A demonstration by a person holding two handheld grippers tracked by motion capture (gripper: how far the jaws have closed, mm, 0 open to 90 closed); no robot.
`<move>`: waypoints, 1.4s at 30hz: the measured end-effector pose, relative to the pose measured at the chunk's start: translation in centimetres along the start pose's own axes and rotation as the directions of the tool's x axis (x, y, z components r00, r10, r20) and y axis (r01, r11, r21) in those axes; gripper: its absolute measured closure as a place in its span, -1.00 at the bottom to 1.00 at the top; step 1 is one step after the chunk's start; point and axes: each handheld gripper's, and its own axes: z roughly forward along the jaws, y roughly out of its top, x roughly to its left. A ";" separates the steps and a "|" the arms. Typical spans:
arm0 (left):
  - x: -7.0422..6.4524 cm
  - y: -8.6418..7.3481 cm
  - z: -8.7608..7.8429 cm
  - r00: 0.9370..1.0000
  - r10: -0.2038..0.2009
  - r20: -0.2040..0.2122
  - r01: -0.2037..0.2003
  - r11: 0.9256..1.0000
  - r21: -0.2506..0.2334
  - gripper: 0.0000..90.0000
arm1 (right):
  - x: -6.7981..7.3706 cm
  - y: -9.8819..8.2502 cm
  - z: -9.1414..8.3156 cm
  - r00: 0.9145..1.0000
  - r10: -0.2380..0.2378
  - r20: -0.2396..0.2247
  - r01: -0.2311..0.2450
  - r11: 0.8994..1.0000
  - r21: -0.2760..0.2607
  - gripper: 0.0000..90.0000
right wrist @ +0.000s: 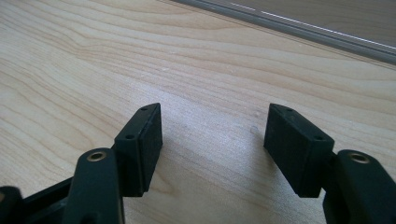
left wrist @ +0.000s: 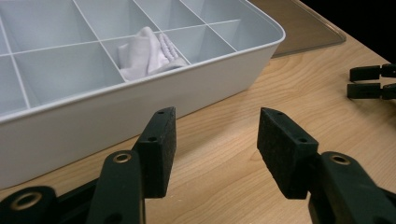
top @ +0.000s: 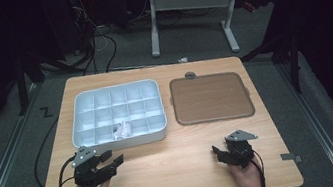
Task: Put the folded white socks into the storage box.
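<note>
**Two open grippers resting near a divided tray**

A person is holding the left gripper (top: 114,161) just in front of a white compartment tray (top: 85,139), its jaws standing apart with nothing between them. A crumpled white cloth (left wrist: 147,53) is lying in a front-row compartment of that tray. The right gripper (top: 218,153) is hovering over bare wooden table (top: 175,163), jaws apart and empty. A brown lid (top: 210,97) is lying beside the tray.

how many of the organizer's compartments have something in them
1: a crumpled white cloth sits in a front-row compartment of the white organizer tray, near the middle. The other compartments look empty.
</note>
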 end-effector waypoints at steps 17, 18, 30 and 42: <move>0.8 -2.1 1.0 1.000 -0.017 0.003 0.017 0.999 0.035 0.04 | 0.1 0.0 0.0 1.000 -0.003 0.005 0.003 1.000 0.001 -0.17; 0.9 -2.2 1.1 1.000 -0.025 -0.001 0.025 0.999 0.039 0.04 | 0.1 0.0 0.0 1.000 -0.003 0.005 0.003 1.000 0.001 -0.17; 1.0 -3.7 2.5 1.000 0.000 -0.012 0.001 0.995 0.095 0.02 | 0.1 0.0 0.0 1.000 -0.004 0.005 0.004 1.000 0.001 -0.17; 1.6 -4.5 3.3 0.999 0.004 -0.049 0.001 0.994 0.107 0.02 | 0.1 0.0 0.0 1.000 -0.003 0.005 0.003 1.000 0.001 -0.17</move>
